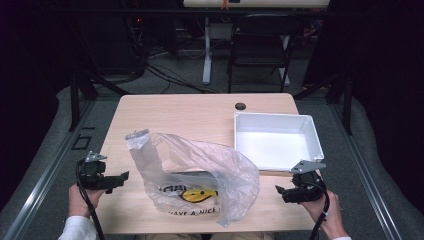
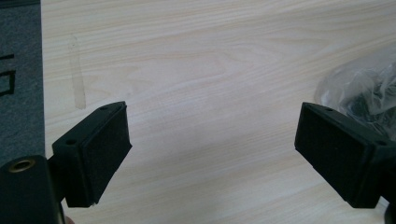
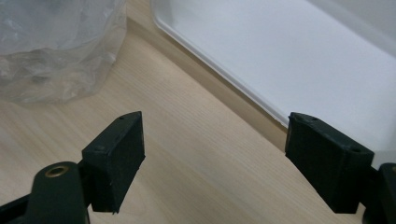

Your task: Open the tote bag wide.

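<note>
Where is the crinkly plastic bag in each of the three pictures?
High view: the plastic bag lies in the middle of the near half of the wooden table, between the two grippers.
Left gripper view: a piece of the bag sits at the right edge.
Right gripper view: the bag sits in the top left corner.
Shared landmark: the pale wooden table under it.

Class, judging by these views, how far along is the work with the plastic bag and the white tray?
Done: nothing visibly. The plastic bag lies closed around its dark contents; the white tray is empty. In hand: the left gripper and right gripper flank the bag, open, holding nothing. Left: probably gripping, opening and emptying the bag.
</note>
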